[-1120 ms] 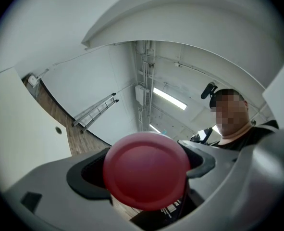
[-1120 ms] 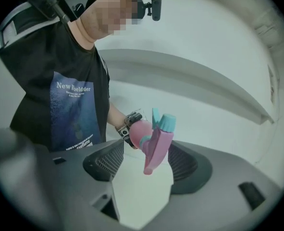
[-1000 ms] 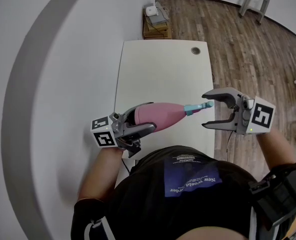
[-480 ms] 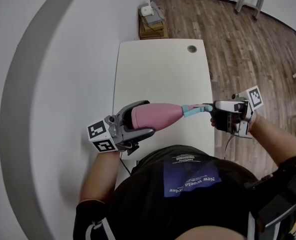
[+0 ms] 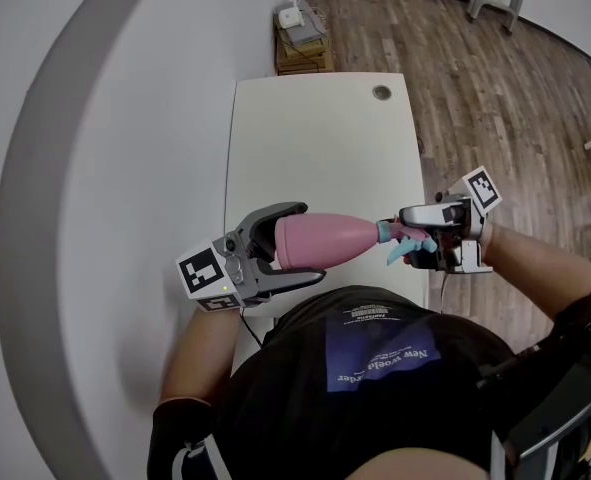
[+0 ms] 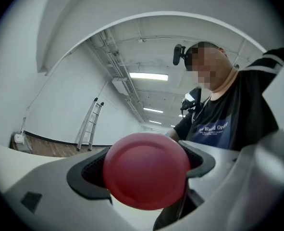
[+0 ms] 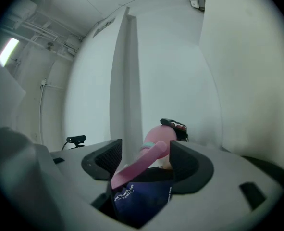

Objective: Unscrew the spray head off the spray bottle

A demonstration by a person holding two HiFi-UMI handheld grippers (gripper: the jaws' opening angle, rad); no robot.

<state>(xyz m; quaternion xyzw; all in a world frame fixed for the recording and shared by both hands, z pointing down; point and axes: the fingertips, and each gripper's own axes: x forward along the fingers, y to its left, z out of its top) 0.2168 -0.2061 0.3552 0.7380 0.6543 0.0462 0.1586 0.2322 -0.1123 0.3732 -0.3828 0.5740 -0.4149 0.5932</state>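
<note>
Head view, lower centre: left gripper (image 5: 308, 244) clamps the pink spray bottle (image 5: 330, 241) level, bracing it against twisting. Centre right: right gripper (image 5: 416, 238) straddles the spray head (image 5: 403, 240).

Left gripper view, lower centre: jaws closed on the spray bottle's base.

Right gripper view, lower centre: jaws apart around the spray head, not yet clamping it.

Left gripper (image 5: 310, 243), held about level, has its fingers (image 5: 283, 211) clamped on the spray bottle's (image 5: 330, 240) base. Right gripper (image 5: 411, 238), tilted onto its side, holds its fingers (image 5: 422, 211) wide apart around the spray head (image 5: 399, 246).
</note>
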